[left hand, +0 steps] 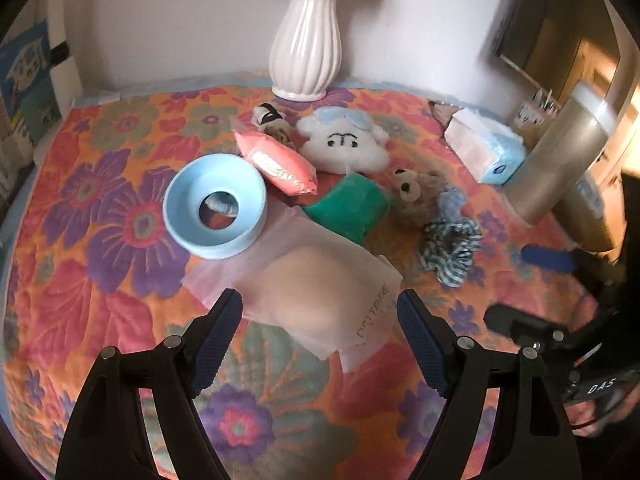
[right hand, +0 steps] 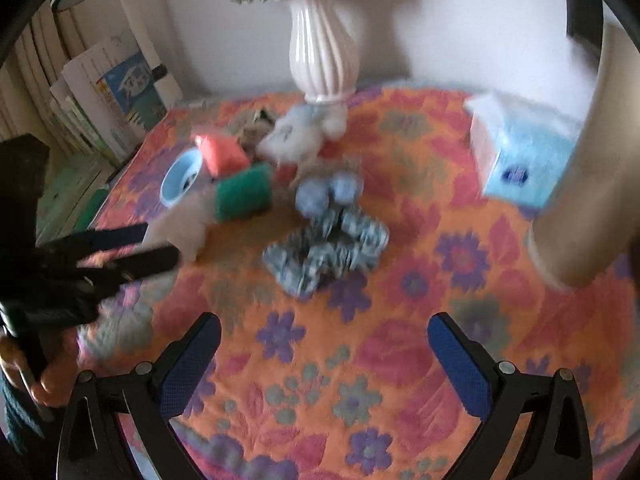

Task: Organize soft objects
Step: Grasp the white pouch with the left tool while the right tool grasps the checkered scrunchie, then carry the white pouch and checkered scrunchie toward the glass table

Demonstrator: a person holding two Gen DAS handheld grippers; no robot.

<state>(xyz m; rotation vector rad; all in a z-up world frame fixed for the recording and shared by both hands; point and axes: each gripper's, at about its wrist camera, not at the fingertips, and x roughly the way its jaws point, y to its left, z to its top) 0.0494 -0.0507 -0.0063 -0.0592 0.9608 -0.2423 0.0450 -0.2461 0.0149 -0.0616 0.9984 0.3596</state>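
- I hold my left gripper (left hand: 320, 308) spread wide around the near beige pouch (left hand: 316, 300), framing a grasp (not pinching).
- My right gripper (right hand: 324, 344) hangs apart, empty, short of the striped scrunchie (right hand: 326, 256).

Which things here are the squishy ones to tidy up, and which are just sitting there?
To tidy: white cloud plush, small brown teddy bear, pink soft pouch, green cloth bundle, blue-white striped scrunchie, beige pad in clear bag.

Just sitting: white ribbed vase, tissue pack, light blue plastic ring.
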